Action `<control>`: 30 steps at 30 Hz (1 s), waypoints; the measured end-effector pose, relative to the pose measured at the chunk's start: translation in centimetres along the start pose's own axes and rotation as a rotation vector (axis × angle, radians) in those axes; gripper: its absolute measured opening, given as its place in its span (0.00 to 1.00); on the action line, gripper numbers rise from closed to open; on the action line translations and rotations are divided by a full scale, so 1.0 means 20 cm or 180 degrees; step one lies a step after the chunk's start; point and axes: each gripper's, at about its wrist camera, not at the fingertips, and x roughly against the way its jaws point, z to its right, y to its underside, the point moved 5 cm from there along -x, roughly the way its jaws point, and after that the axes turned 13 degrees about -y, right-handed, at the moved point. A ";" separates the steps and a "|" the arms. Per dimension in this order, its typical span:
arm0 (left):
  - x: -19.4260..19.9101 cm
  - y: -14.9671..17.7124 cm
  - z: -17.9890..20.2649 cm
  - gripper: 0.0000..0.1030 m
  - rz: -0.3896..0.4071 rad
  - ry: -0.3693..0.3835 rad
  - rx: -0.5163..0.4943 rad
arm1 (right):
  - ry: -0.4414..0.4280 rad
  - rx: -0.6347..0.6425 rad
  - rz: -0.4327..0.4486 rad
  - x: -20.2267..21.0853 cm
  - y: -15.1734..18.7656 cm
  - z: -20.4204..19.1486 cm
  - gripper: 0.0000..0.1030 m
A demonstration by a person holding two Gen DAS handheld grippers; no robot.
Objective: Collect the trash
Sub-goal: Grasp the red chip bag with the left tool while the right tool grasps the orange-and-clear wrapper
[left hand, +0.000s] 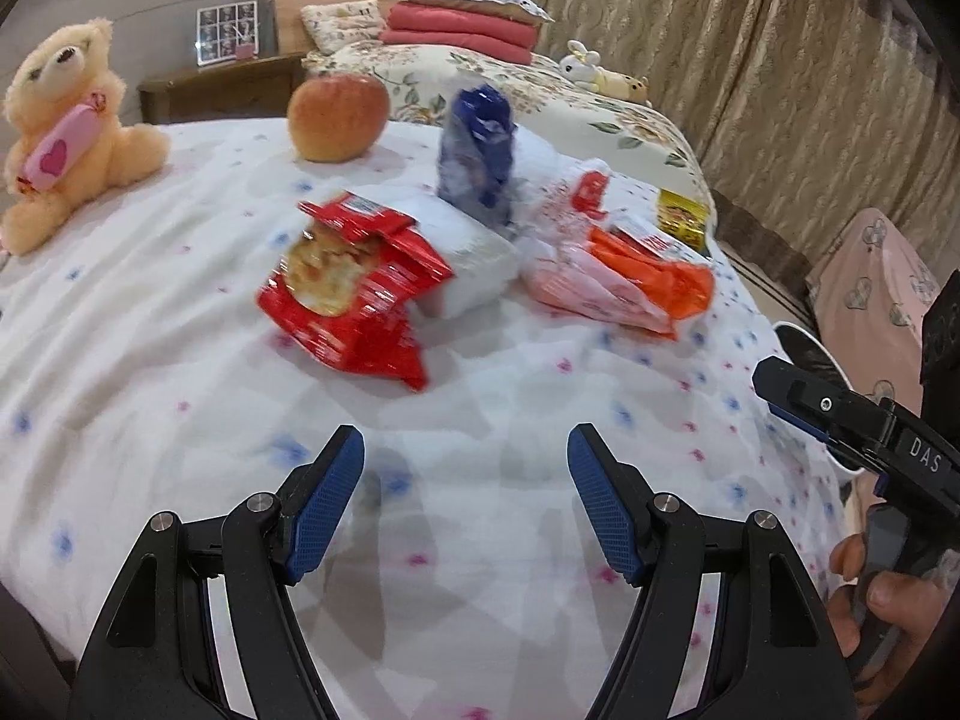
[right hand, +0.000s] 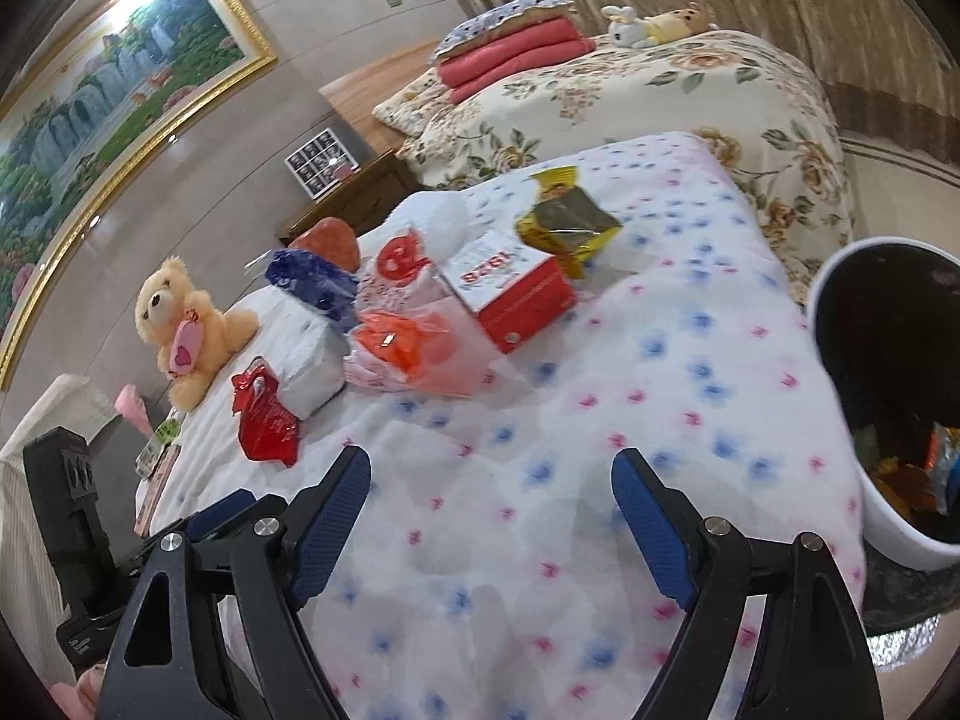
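Note:
Trash lies on a white flowered bedspread (left hand: 180, 324). A crumpled red snack wrapper (left hand: 351, 288) sits nearest my left gripper (left hand: 465, 450), which is open and empty a short way in front of it. Behind it are a blue wrapper (left hand: 477, 150) and an orange-and-pink plastic bag (left hand: 624, 276). In the right wrist view my right gripper (right hand: 489, 471) is open and empty over bare bedspread (right hand: 600, 390). Ahead lie the orange bag (right hand: 414, 351), a red-and-white box (right hand: 513, 288), a yellow wrapper (right hand: 567, 222), the blue wrapper (right hand: 312, 282) and the red wrapper (right hand: 267, 417). A white bin (right hand: 888, 396) holding trash stands at the right.
A teddy bear (left hand: 66, 132) sits at the left and an apple (left hand: 339, 117) at the back. A white tissue pack (left hand: 465, 258) lies among the wrappers. A second bed (right hand: 660, 96) with folded blankets and curtains stand behind. The person's hand (left hand: 882, 612) holds the right gripper.

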 end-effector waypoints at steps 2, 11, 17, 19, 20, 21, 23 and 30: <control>-0.01 -0.02 -0.03 0.72 0.0019 -0.0035 0.0015 | -0.0015 0.0033 -0.0025 -0.03 -0.01 -0.02 0.82; -0.06 -0.09 -0.16 0.76 0.0030 -0.0168 0.0098 | -0.0064 0.0103 -0.0084 -0.14 -0.08 -0.05 0.82; -0.10 -0.15 -0.18 0.77 0.0025 -0.0179 0.0095 | -0.0091 0.0123 -0.0134 -0.23 -0.12 -0.07 0.82; -0.11 -0.16 -0.18 0.77 0.0044 -0.0186 0.0099 | -0.0095 0.0118 -0.0134 -0.25 -0.14 -0.07 0.82; -0.12 -0.17 -0.18 0.76 0.0053 -0.0200 0.0092 | -0.0092 0.0114 -0.0135 -0.26 -0.14 -0.07 0.82; -0.13 -0.18 -0.18 0.76 0.0053 -0.0213 0.0078 | -0.0090 0.0104 -0.0139 -0.27 -0.15 -0.07 0.82; -0.15 -0.18 -0.17 0.76 0.0042 -0.0213 0.0068 | -0.0083 0.0068 -0.0155 -0.29 -0.15 -0.06 0.81; -0.21 -0.17 -0.17 0.29 -0.0098 -0.0088 0.0099 | -0.0031 0.0090 -0.0208 -0.32 -0.13 -0.05 0.42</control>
